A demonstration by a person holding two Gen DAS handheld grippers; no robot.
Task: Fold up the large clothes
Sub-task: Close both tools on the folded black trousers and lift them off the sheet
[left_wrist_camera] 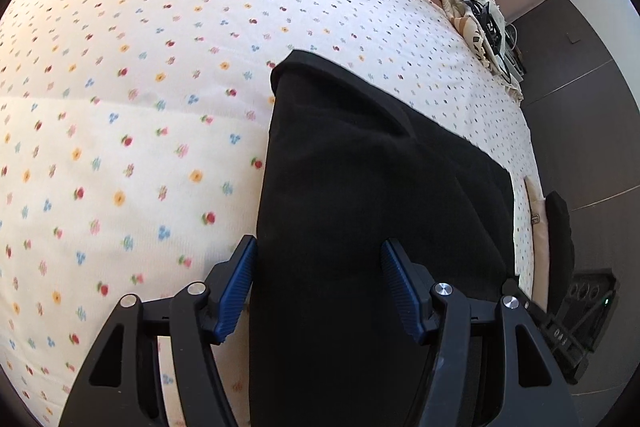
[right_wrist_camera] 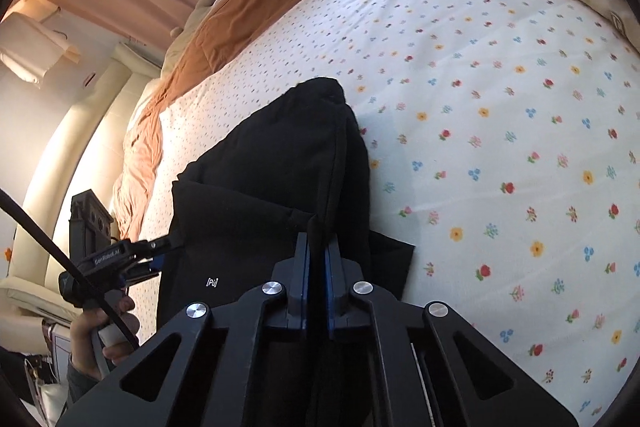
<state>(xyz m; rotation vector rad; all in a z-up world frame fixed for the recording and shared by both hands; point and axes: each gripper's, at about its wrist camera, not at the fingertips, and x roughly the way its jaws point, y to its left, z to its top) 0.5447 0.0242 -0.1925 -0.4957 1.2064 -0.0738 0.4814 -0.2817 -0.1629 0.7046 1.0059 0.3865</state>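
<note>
Both jaws differ: right gripper (right_wrist_camera: 316, 247) pinches the black garment (right_wrist_camera: 264, 167); left gripper (left_wrist_camera: 318, 259) spread above it.

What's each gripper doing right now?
Left gripper: open, black garment between its jaws, not pinched.
Right gripper: shut on a fold of the garment.

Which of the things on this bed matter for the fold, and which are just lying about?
For the job:
- black garment
- right tool, shut on a fold of it
- left tool, open over it

Lying about:
- orange blanket
- patterned cloth with black cables
- flowered sheet, only the work surface
</note>
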